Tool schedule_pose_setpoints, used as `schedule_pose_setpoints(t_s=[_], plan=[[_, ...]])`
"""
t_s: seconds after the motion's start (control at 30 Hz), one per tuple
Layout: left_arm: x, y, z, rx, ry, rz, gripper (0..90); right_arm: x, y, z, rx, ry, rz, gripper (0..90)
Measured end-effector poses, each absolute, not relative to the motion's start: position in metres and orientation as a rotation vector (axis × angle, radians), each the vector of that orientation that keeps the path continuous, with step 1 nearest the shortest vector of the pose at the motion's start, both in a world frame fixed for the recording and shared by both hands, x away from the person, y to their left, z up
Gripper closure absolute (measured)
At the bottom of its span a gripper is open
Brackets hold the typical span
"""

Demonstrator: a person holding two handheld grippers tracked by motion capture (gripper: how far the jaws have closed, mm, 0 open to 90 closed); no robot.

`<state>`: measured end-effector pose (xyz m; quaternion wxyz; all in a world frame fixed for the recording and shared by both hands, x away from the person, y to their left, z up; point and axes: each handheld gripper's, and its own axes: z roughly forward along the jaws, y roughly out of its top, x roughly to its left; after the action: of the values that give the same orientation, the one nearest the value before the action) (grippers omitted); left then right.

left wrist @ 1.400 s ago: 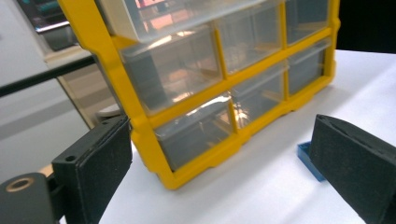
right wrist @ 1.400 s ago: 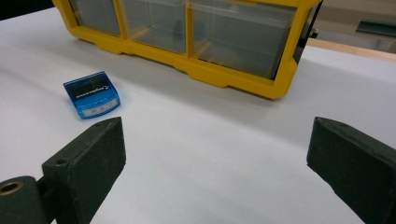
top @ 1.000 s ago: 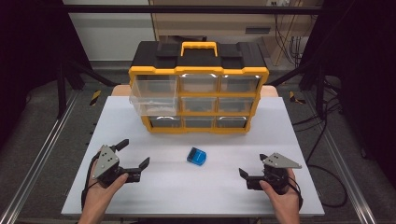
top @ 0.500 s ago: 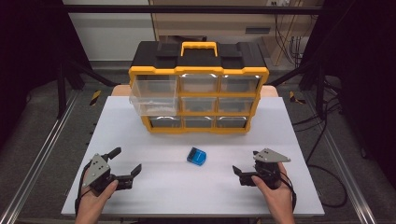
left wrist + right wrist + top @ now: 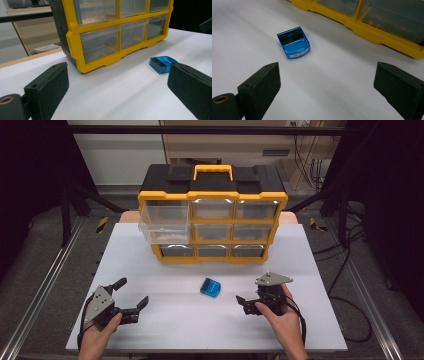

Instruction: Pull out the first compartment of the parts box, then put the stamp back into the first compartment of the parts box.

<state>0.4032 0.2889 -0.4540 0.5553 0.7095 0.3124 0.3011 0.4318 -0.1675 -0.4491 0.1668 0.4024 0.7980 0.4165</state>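
From my remote station I count one small blue box point(image 5: 211, 287) on one white table point(image 5: 200, 320), one yellow-and-black drawer organizer point(image 5: 212, 215) showing nine clear drawers, one of them pulled out, and two handheld grippers.

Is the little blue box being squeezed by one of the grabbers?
No, the blue box lies alone on the white table, ahead of the right gripper, whose jaws stand wide apart.

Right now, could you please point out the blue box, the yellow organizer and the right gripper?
blue box point(image 5: 294, 43): right gripper view, top face.
yellow organizer point(image 5: 213, 196): high view, top yellow frame bar.
right gripper point(image 5: 243, 303): high view, between its fingertips.
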Motion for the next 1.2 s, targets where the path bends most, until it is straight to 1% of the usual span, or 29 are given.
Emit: schedule_pose_setpoints(t_s=[0.2, 0.43, 0.67, 0.9, 1.2], plan=[[0.403, 0.292, -0.452, 1.654, 0.740, 0.717, 3.3, 0.439, -0.149, -0.448, 1.089, 2.364, 1.170, 6.3], [0.408, 0.293, -0.455, 1.665, 0.741, 0.713, 3.3, 0.448, -0.134, -0.444, 1.044, 2.425, 1.119, 9.0], [0.410, 0.297, -0.456, 1.644, 0.742, 0.699, 3.3, 0.456, -0.123, -0.440, 1.055, 2.402, 1.106, 7.7], [0.412, 0.298, -0.457, 1.638, 0.754, 0.692, 3.3, 0.463, -0.104, -0.448, 1.051, 2.456, 1.058, 10.1], [0.411, 0.298, -0.457, 1.634, 0.752, 0.690, 3.3, 0.470, -0.094, -0.452, 1.044, 2.487, 1.045, 12.0]])
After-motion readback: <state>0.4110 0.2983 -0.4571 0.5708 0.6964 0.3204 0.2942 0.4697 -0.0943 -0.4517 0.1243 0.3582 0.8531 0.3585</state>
